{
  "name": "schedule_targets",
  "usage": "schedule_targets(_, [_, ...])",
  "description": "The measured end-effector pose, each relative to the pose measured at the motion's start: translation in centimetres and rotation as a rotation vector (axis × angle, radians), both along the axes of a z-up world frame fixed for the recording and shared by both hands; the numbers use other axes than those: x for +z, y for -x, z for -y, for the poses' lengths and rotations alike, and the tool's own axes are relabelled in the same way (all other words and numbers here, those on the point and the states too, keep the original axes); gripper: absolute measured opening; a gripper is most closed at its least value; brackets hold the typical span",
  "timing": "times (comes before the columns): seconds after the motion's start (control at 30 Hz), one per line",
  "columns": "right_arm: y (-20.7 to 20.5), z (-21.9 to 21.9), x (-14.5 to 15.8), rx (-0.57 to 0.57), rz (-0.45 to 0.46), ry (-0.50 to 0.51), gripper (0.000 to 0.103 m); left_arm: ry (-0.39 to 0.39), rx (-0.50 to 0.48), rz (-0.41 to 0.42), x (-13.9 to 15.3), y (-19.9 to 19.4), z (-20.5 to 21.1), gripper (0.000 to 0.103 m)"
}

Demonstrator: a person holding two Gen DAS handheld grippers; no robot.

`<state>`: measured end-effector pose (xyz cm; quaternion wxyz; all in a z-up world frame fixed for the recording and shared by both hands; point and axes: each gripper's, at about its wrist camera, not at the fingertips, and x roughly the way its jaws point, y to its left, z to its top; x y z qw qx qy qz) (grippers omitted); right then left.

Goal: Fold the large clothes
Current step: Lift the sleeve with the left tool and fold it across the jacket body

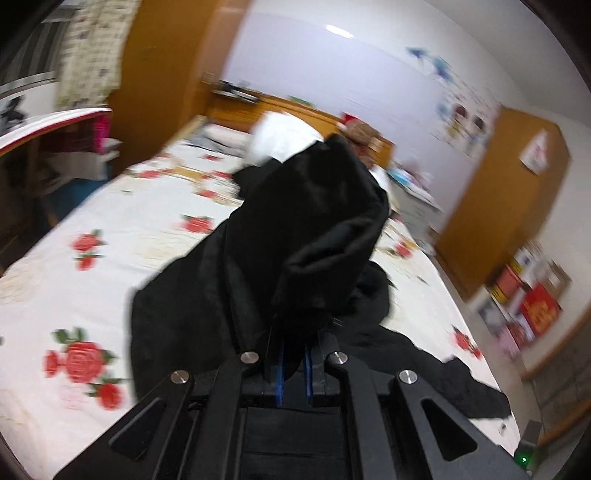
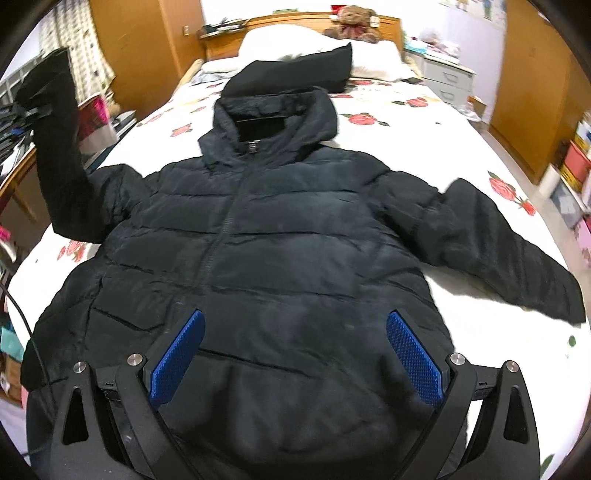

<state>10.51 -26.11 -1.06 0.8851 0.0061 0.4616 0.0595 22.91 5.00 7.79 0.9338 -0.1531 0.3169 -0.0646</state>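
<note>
Gripping the cuff end of a sleeve [image 1: 317, 236], the left gripper [image 1: 293, 350] has its blue-padded fingers pressed together on the dark fabric, which bunches up and blocks much of the left wrist view. From the right wrist view, that same gripper [image 2: 35, 110] appears at the far left, holding the sleeve [image 2: 59, 155] raised well above the bed [image 2: 461, 140] while the rest of the garment lies flat.

Spread wide, the right gripper [image 2: 293, 354] hovers over the lower front of the black puffer jacket [image 2: 266, 240], its blue pads [image 2: 413, 358] apart and pinching nothing; whether they touch the fabric cannot be told. The jacket lies face up on a white sheet printed with red roses, zipper closed, hood [image 2: 273, 114] pointing toward the headboard [image 2: 295, 18]. Its other sleeve [image 2: 509, 251] stretches out flat toward the bed's right edge.

Beyond the hood sit another folded dark item [image 2: 295, 72] and white pillows [image 2: 376, 59], with a brown teddy bear [image 2: 356, 22] perched at the wooden headboard. A grey drawer unit [image 2: 447, 79] stands beside the bed on the right.
</note>
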Motion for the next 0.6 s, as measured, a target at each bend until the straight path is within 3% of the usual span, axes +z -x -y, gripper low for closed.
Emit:
schedule_targets(0.13, [0.2, 2.7, -0.5, -0.048, -0.007, -0.017, 0.099, 0.009, -0.116, -0.041, -2.2, -2.2, 6.1, 0.008])
schedule_targets(0.3, [0.0, 4.9, -1.7, -0.091, -0.024, -0.026, 0.099, 0.031, -0.238, -0.132, -7.1, -4.3, 11.9, 0.008])
schedule_targets(0.5, [-0.8, 6.6, -3.2, -0.125, -0.055, -0.034, 0.099, 0.069, -0.342, -0.249, -12.9, -5.8, 15.4, 0.008])
schedule_targets(0.6, [-1.2, 6.9, -3.4, -0.136, -0.065, -0.040, 0.099, 0.121, -0.395, -0.318, -14.5, -6.1, 16.9, 0.020])
